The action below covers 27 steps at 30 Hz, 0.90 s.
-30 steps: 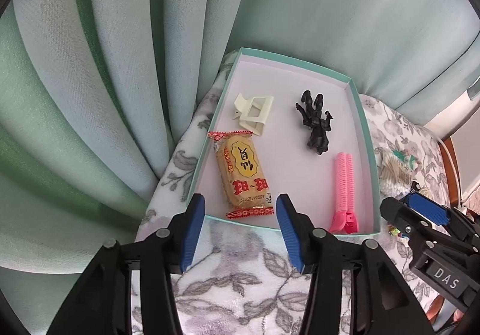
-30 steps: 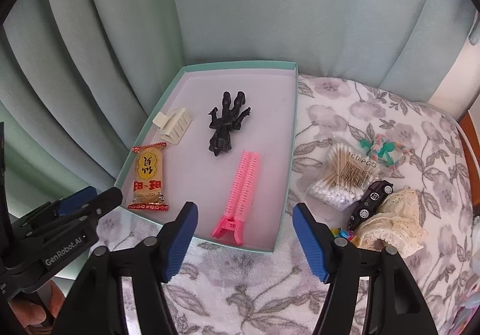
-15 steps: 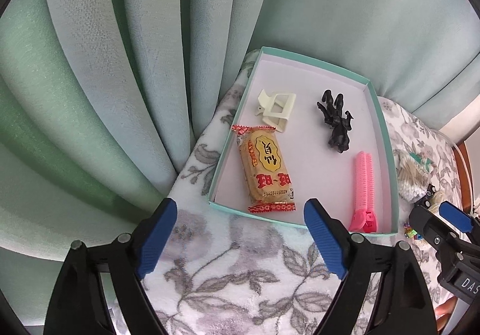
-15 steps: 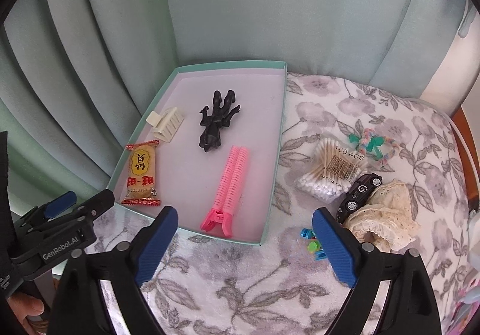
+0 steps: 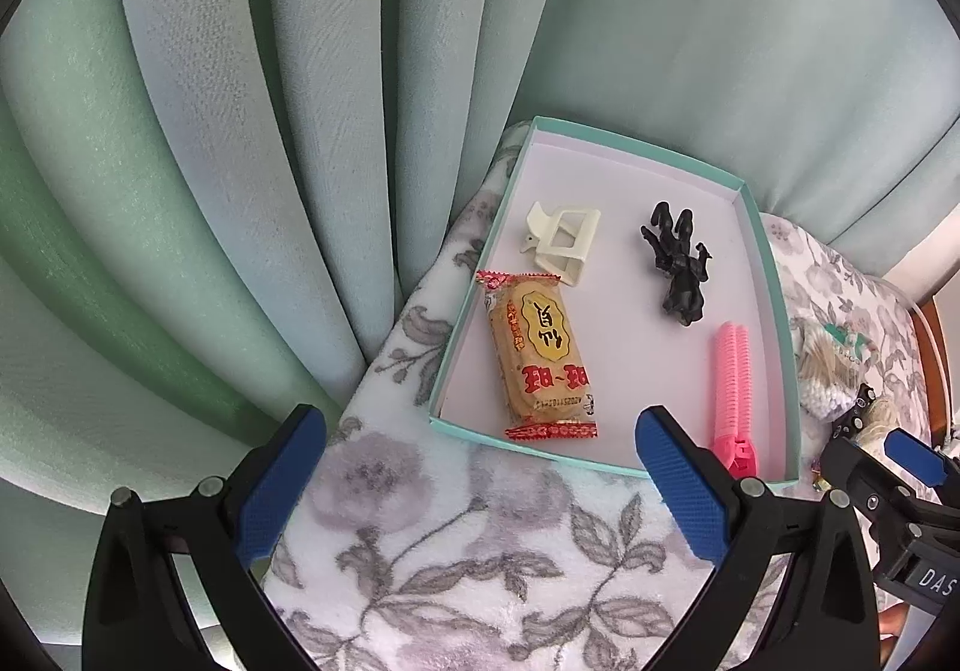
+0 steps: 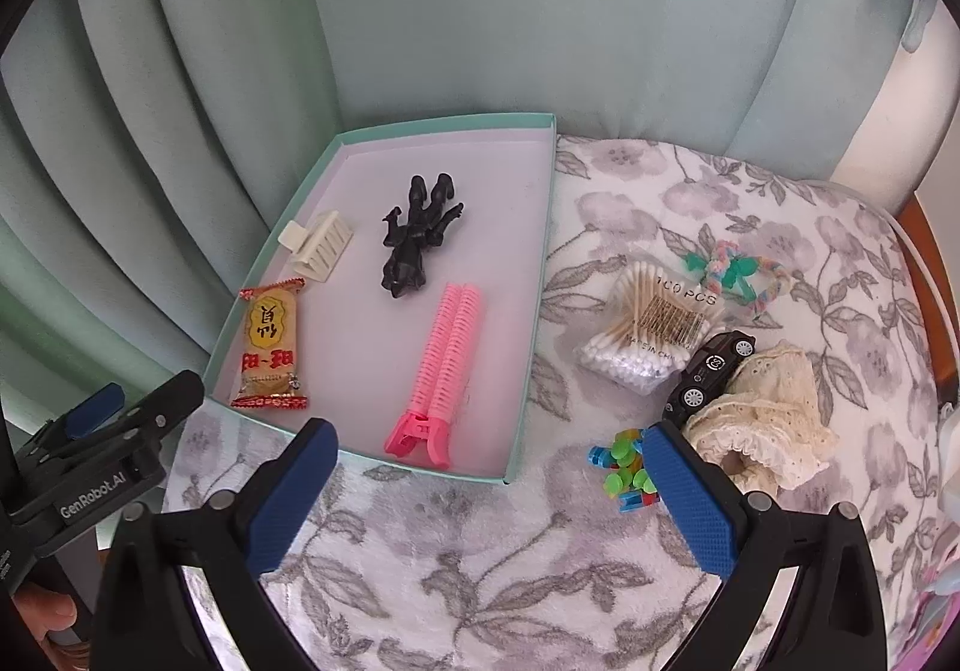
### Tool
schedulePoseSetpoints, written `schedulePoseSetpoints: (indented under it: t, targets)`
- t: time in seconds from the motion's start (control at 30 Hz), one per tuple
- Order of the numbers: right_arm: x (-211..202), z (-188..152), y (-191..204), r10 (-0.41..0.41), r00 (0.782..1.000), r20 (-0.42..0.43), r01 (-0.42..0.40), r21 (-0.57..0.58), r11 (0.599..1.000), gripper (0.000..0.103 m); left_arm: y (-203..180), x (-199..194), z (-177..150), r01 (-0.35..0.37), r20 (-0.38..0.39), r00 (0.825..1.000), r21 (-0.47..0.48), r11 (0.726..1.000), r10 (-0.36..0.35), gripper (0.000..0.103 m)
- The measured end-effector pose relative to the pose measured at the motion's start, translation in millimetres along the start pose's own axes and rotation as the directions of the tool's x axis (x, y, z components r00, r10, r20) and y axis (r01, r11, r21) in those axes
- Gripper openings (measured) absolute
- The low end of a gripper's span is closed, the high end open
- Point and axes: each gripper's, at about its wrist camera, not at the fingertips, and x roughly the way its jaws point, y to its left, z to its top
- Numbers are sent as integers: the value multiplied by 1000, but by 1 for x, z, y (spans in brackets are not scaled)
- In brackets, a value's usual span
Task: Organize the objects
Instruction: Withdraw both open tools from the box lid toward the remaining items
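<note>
The teal tray (image 6: 543, 227) sits on a floral blanket (image 6: 480, 569) against a pale green curtain (image 5: 240, 131). It holds four items: a snack packet (image 6: 271, 352) at the near left, a cream hair claw (image 6: 318, 245) behind it, a black figurine (image 6: 417, 242) mid-tray, and a pink hair clip (image 6: 444, 371) at the near right.

Left gripper (image 5: 480, 491): jaws wide apart, having just been opening, with nothing between them; they hover over the blanket just short of the tray's near rim. Right gripper (image 6: 492, 497): jaws likewise spread wide after just opening, empty, over the blanket at the tray's near right corner.

Shown clearly only by the right wrist view: the loose items right of the tray, namely a bag of cotton swabs (image 6: 645, 335), a black toy car (image 6: 711, 374), a cream lace fabric piece (image 6: 774, 419), a multicoloured hair tie (image 6: 735, 269) and a cluster of small green and blue plastic pieces (image 6: 624, 467). In the left wrist view these are squeezed against the right edge; only the swabs and part of the car can be made out.

Partly hidden: the right gripper's right finger covers part of the plastic cluster. The left gripper's right finger overlaps the tray's near rim beside the pink clip. The packet's printed characters are not readable. A fingertip (image 6: 45, 614) shows at the lower left edge, cut off by the frame.
</note>
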Motion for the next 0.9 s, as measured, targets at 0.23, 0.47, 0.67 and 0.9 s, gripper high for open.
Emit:
schedulePoseSetpoints:
  t: [0.23,0.47,0.67,0.9]
  targets:
    - [-11,-1,-4,6,1000,17,-6,12,1000,103,-6,-8,-2,6,8,1000,4,1000,-6,103]
    - [-30,-15,-22,6,999,51,-8,37,999,103,-23,-25,-7,57,23,998,18,998,-57,103]
    - [-51,-35,-55,-26,997,79,19,89,996,103,-58,-44,-18,107,51,992,89,990,-112,103]
    - [-77,-56,-102,-71,992,108,55,148,987,103,-105,-58,-34,157,46,985,177,972,-167,103]
